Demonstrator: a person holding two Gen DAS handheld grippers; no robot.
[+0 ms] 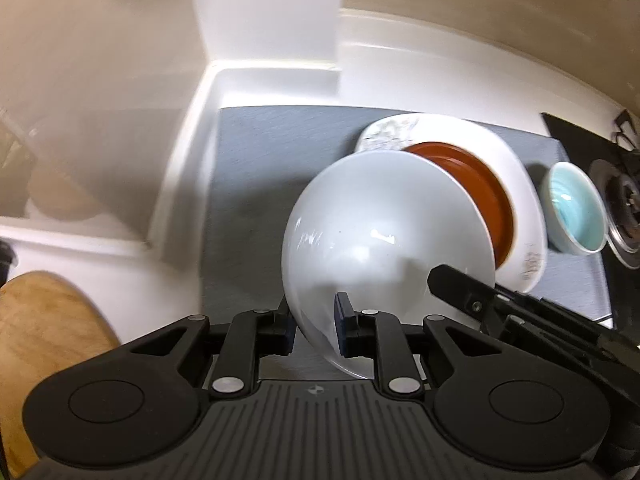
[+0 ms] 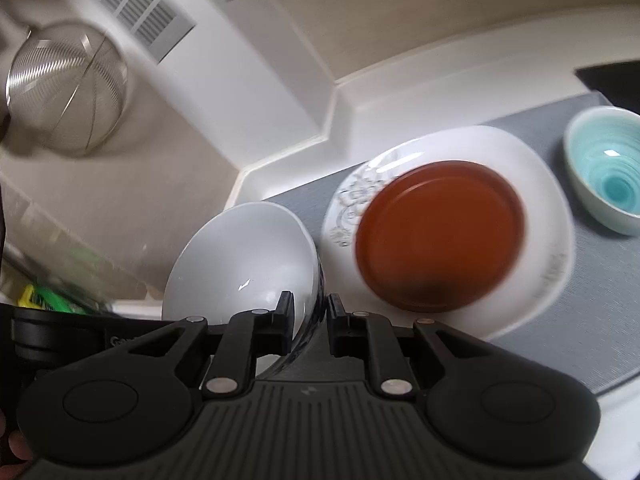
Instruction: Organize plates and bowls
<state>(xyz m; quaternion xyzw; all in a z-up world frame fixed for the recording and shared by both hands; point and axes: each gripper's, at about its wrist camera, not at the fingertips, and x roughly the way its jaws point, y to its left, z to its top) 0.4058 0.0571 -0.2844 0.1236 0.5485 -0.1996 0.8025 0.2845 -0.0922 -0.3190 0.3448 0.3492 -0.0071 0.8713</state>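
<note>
Both tongs, left (image 1: 316,330) and right (image 2: 309,320), nearly closed, each pinching rim of white bowl (image 1: 384,232), held tilted above grey mat (image 1: 256,152), near-left of red plate (image 2: 440,236) on white plate (image 2: 536,168). Keep both grips even, level bowl, lower gently; avoid clipping teal bowl (image 2: 608,168) at far right.

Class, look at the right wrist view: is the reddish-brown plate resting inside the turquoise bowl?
No, the reddish-brown plate lies on the large white patterned plate, while the turquoise bowl stands apart on the grey mat.
</note>
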